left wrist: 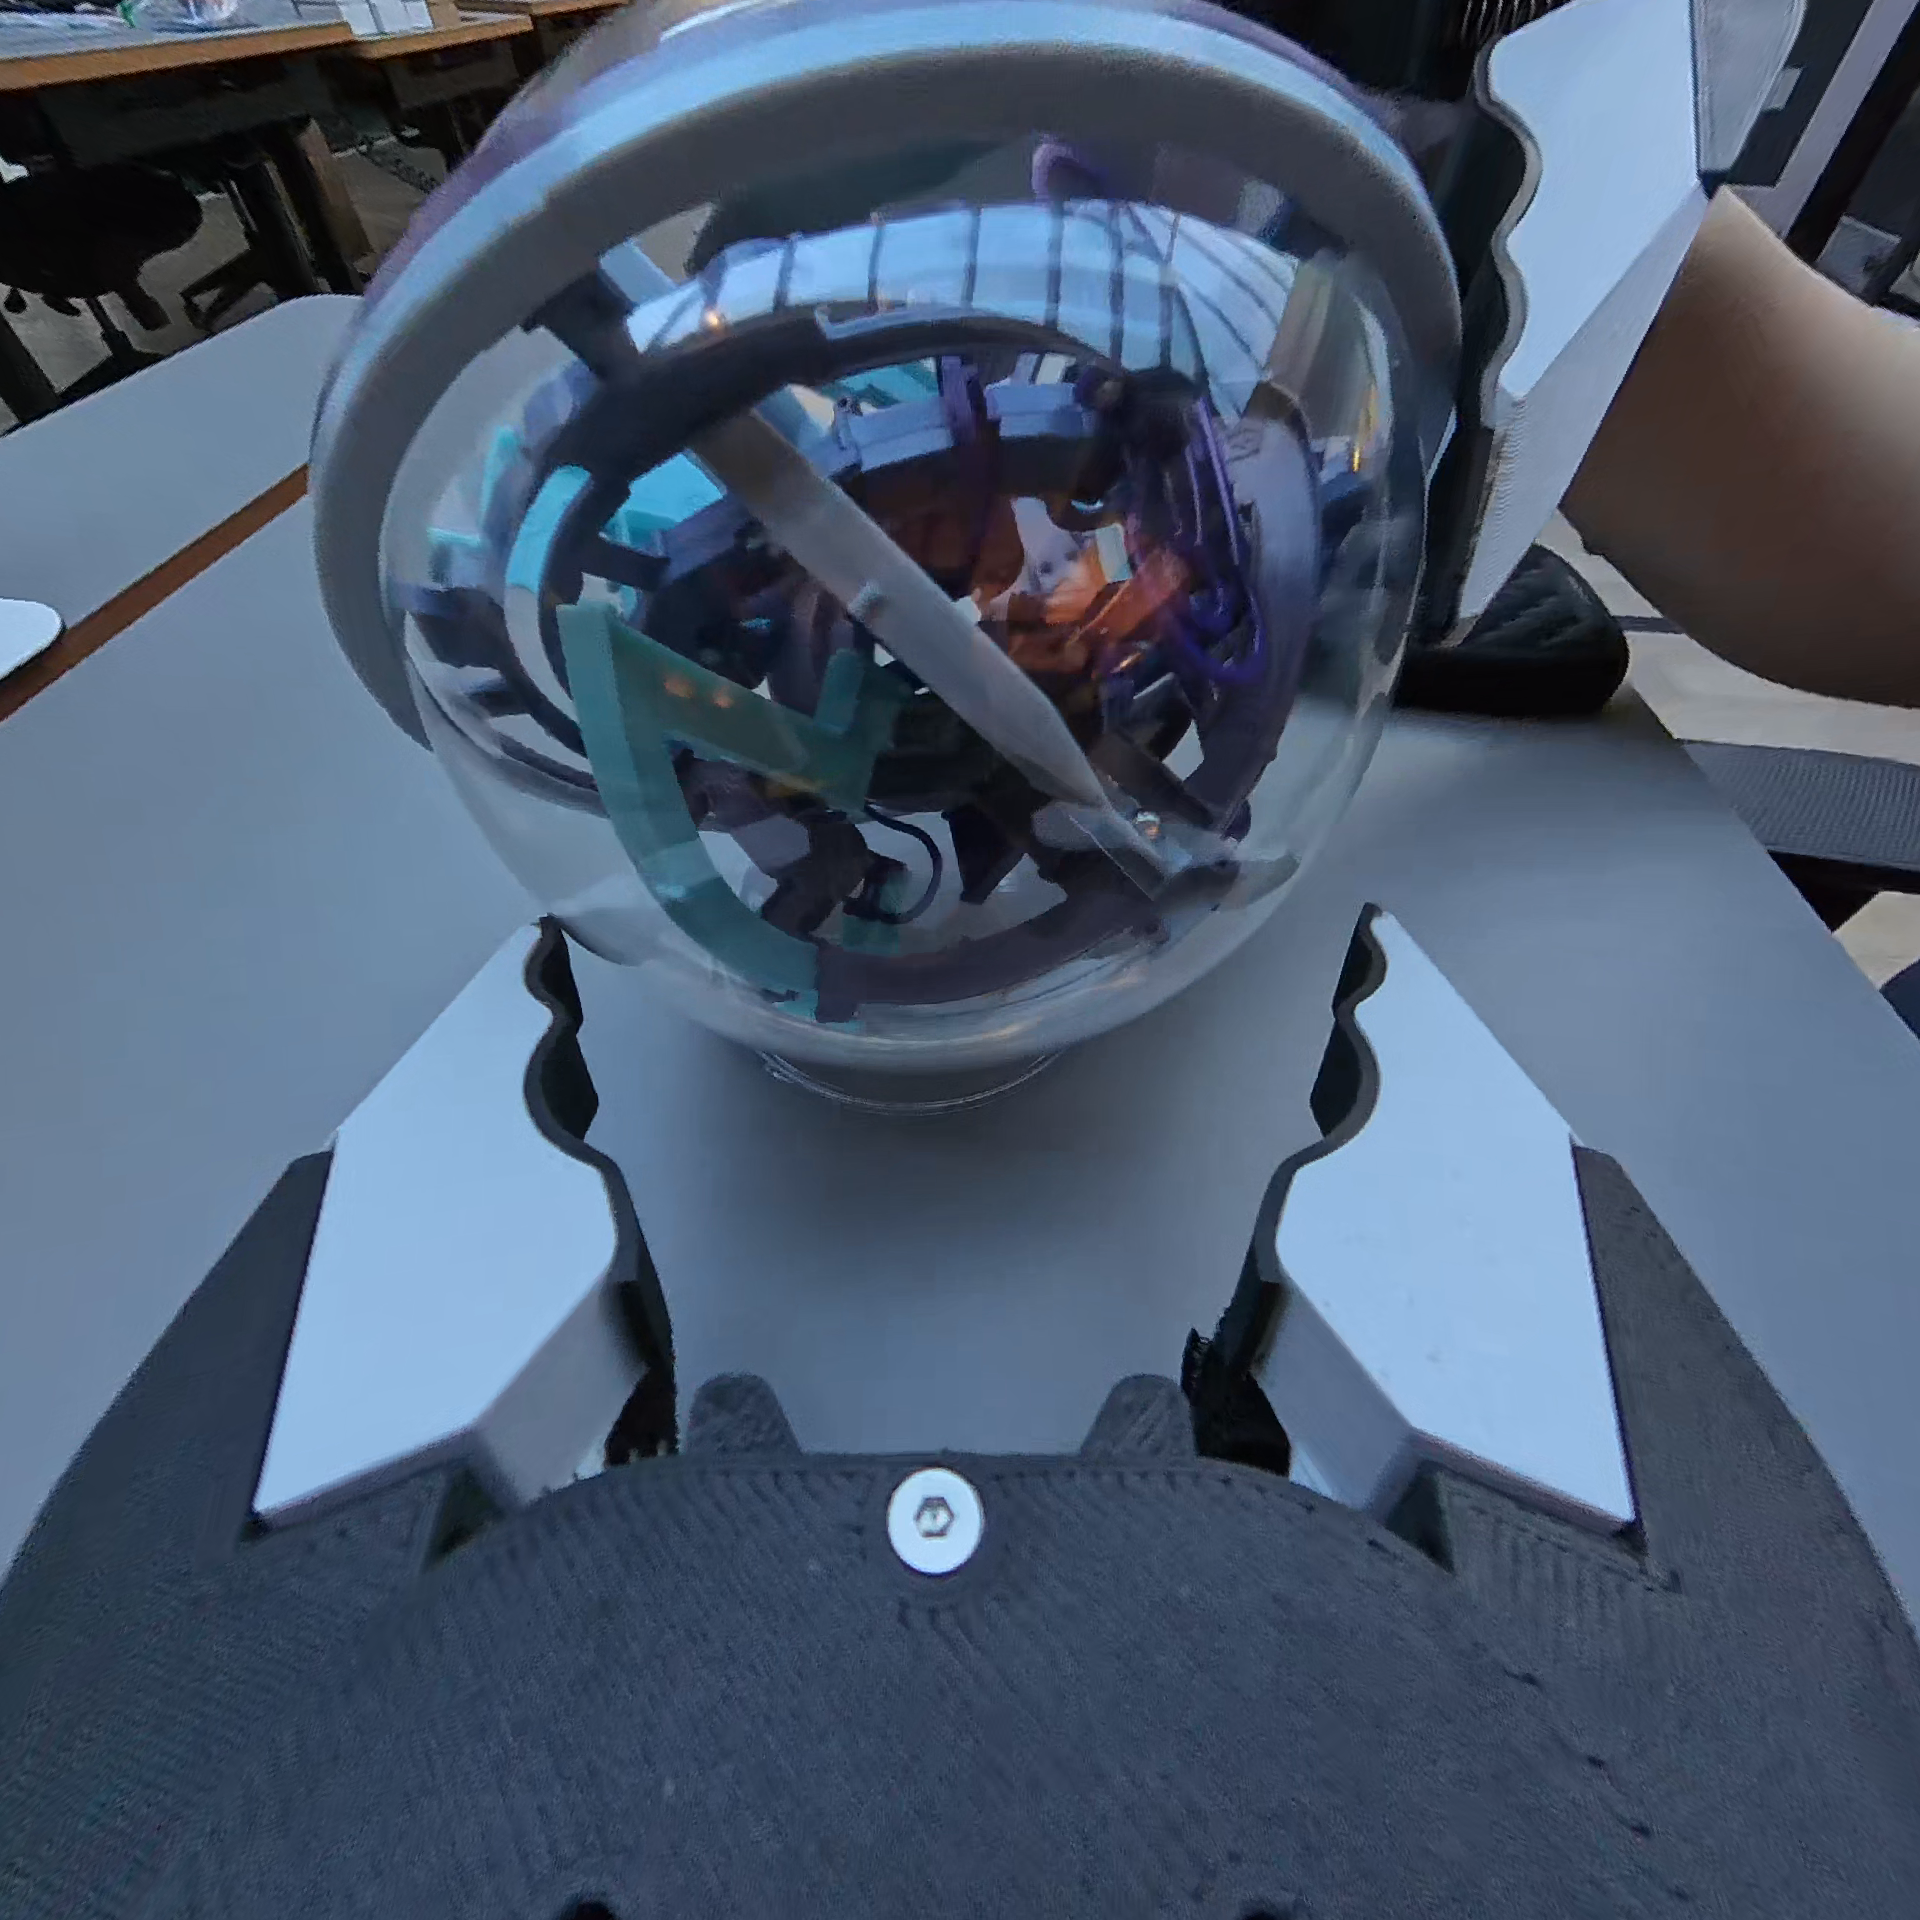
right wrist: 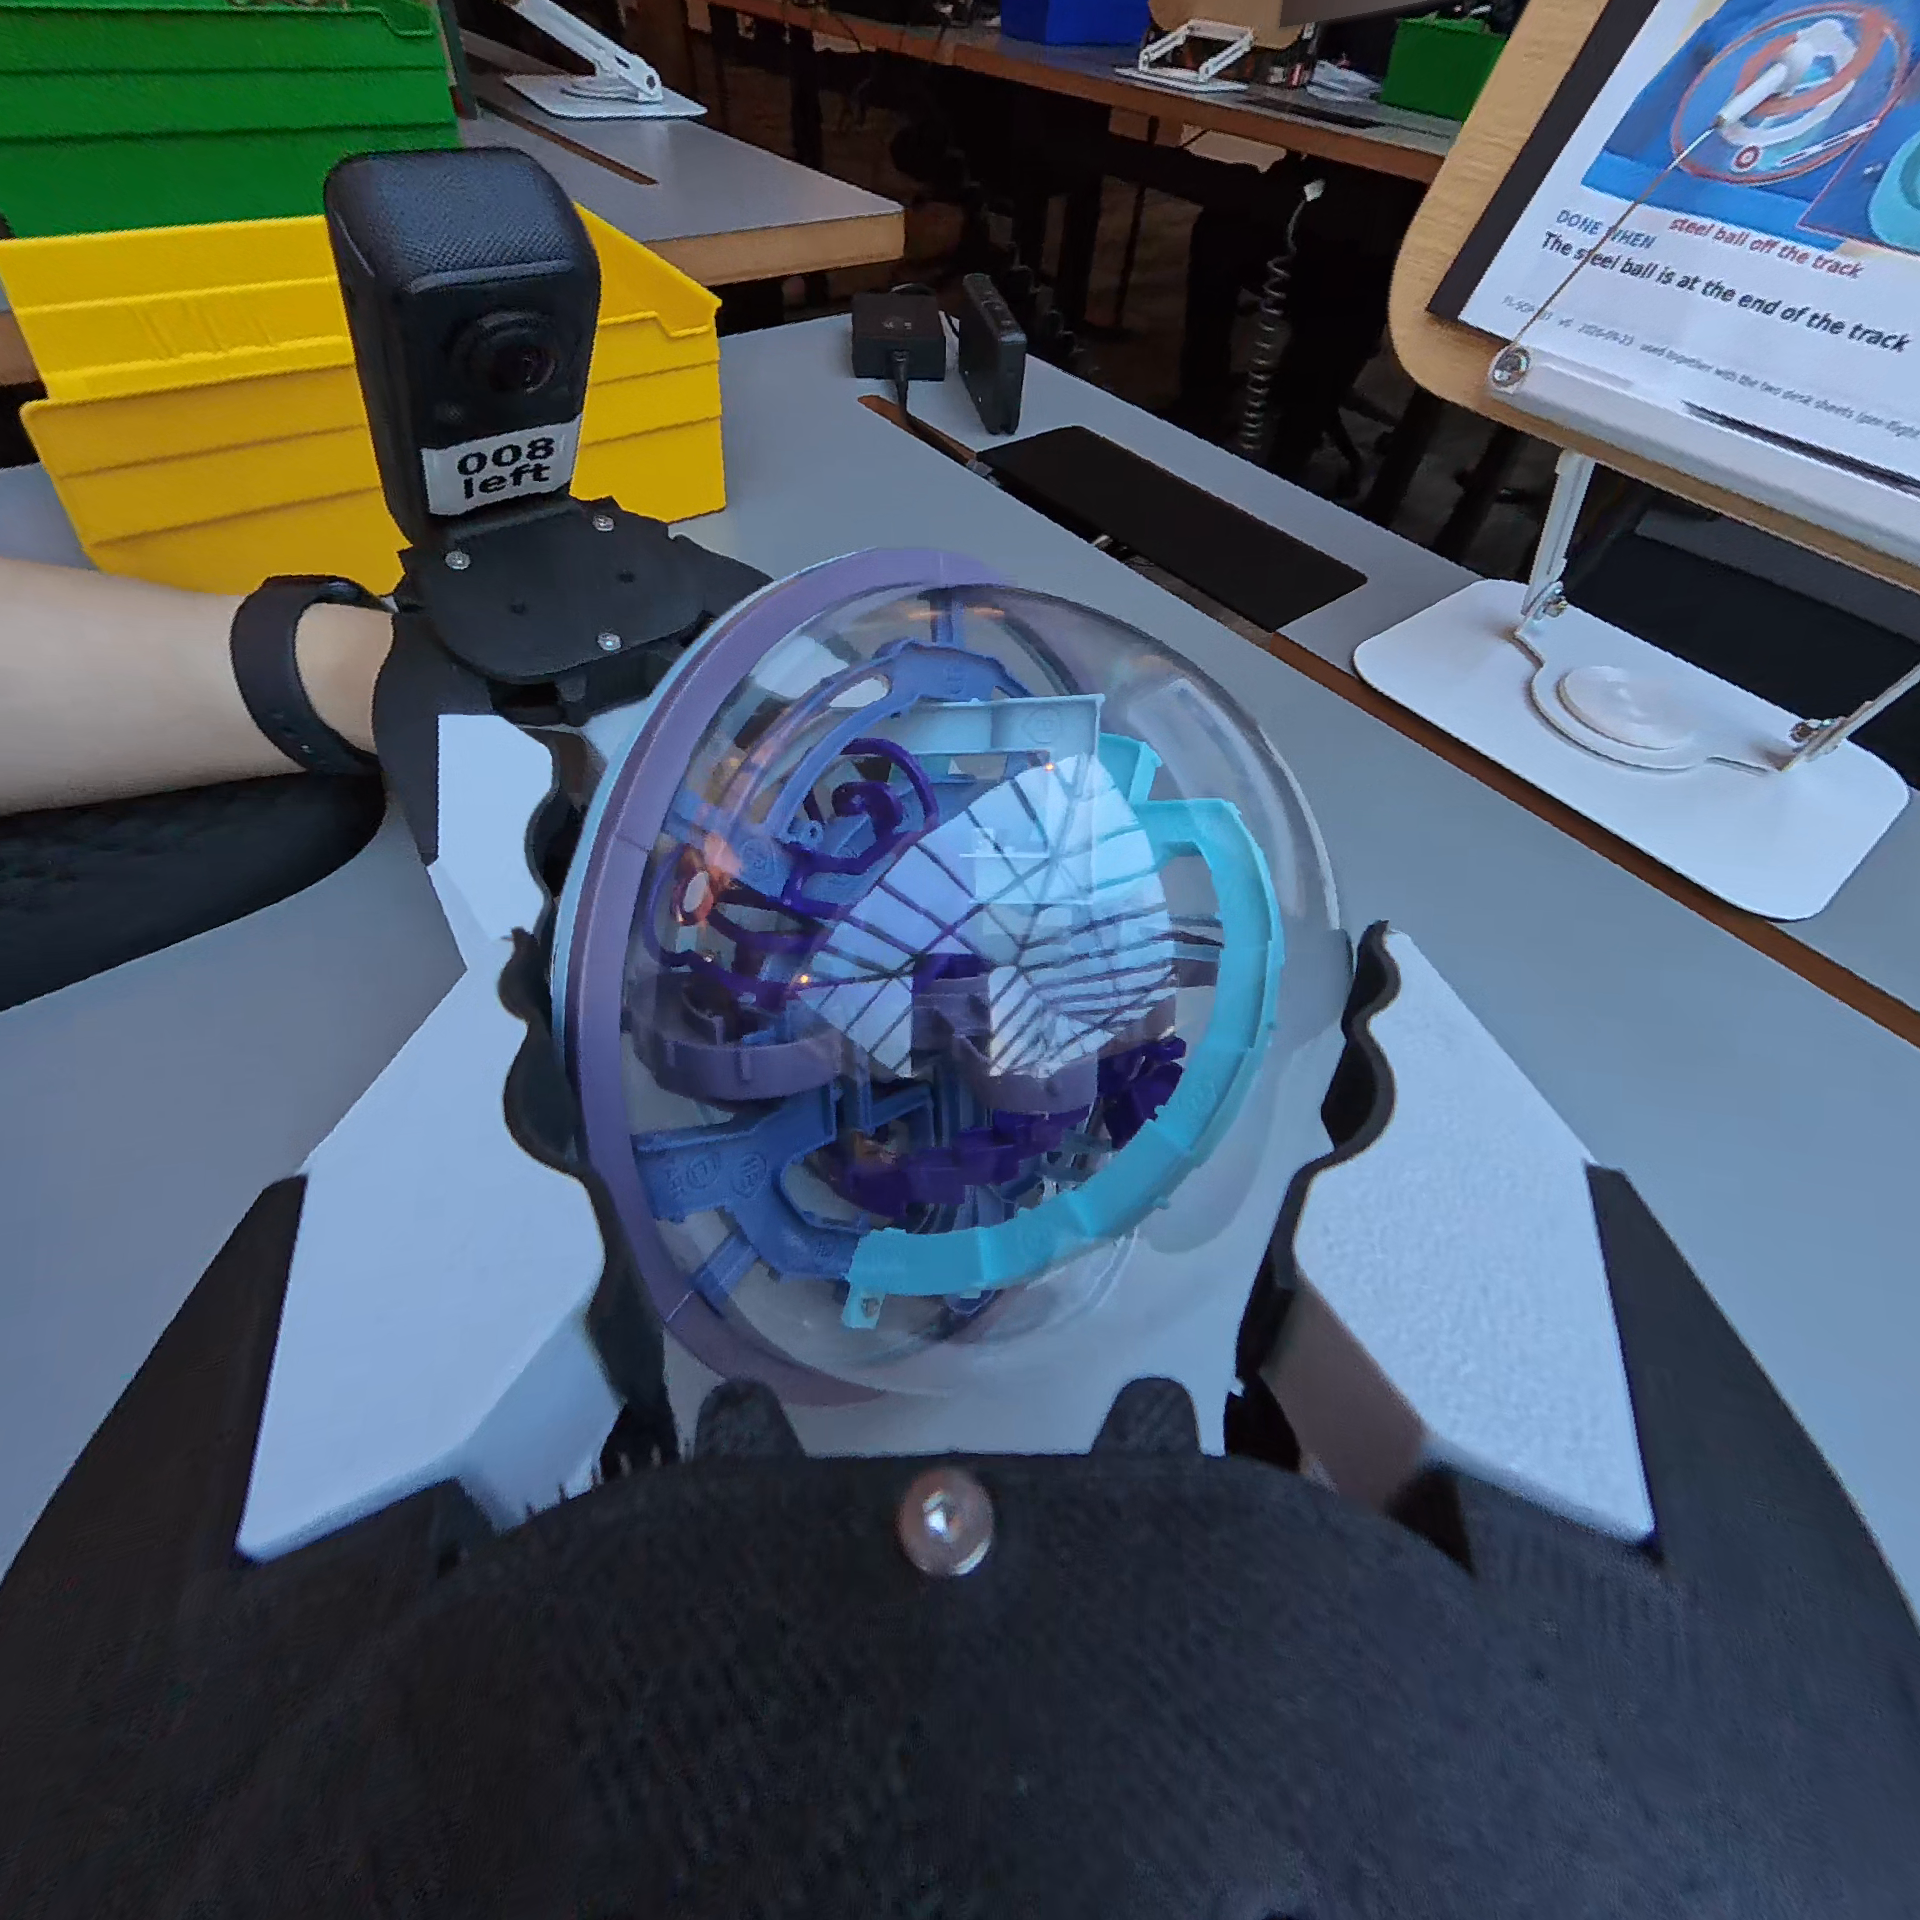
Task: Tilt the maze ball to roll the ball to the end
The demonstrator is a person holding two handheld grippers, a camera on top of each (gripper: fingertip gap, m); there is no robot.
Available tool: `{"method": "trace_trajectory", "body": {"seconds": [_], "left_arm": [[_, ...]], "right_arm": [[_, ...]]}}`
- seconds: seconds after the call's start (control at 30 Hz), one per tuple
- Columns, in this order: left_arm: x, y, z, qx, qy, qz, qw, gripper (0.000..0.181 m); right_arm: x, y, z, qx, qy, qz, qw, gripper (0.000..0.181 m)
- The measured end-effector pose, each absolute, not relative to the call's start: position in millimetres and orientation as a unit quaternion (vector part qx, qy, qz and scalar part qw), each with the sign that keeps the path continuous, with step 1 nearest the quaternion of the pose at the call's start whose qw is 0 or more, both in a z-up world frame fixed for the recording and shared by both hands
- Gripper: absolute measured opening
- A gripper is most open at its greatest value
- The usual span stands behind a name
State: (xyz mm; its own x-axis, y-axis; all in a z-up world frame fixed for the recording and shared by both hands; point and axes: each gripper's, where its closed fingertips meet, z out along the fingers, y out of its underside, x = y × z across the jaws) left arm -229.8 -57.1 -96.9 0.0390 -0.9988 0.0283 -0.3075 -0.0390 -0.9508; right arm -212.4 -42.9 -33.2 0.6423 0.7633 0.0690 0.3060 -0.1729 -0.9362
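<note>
The maze ball is a clear sphere with a grey ring and coloured tracks inside, tilted over the grey table. A small shiny ball sits by the low end of a grey straight track. My right gripper is shut on the maze ball, with one finger against each side. One of its fingers shows past the sphere in the left wrist view. My left gripper is open, its tips beside the sphere's lower near side. Its body shows behind the sphere in the right wrist view.
Yellow bins and a green bin stand at the back left. A document stand with a printed sheet on a white base is at the right. A black flat device and an adapter lie behind the sphere.
</note>
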Motion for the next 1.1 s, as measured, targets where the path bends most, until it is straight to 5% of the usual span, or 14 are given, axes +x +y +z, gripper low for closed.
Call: {"method": "trace_trajectory", "body": {"seconds": [0.03,1.1], "left_arm": [[-228.9,-56.7,-97.7,-0.59,0.555,-0.418,0.411,0.141],[-224.2,-57.6,-87.4,-0.583,0.541,-0.385,0.468,0.141]], "right_arm": [[-212.4,-43.0,-33.2,-0.733,-0.368,0.222,0.527,0.148],[-204.3,-57.7,-50.4,-0.698,-0.46,0.193,0.514,0.151]]}}
